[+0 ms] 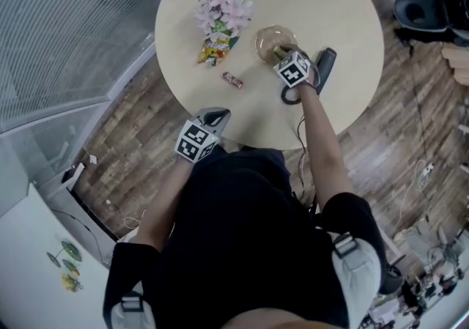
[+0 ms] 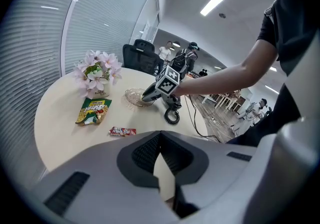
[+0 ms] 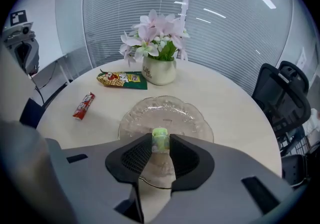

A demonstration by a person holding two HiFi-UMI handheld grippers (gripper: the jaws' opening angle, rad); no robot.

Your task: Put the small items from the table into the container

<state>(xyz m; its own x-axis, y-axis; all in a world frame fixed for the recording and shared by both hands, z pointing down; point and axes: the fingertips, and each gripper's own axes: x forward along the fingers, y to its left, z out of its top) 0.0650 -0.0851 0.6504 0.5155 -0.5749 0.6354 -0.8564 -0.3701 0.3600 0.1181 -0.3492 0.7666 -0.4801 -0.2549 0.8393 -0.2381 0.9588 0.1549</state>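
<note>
My right gripper is shut on a small pale green item and hangs over the near part of a clear glass dish; in the head view this gripper sits at the dish. A red candy bar lies left of the dish. A green and yellow snack packet rests by the flower pot. My left gripper is shut with nothing in it, near the table's front edge.
A white pot of pink flowers stands behind the packet. A black handset with a coiled cord lies right of the dish. A black office chair stands beyond the round table.
</note>
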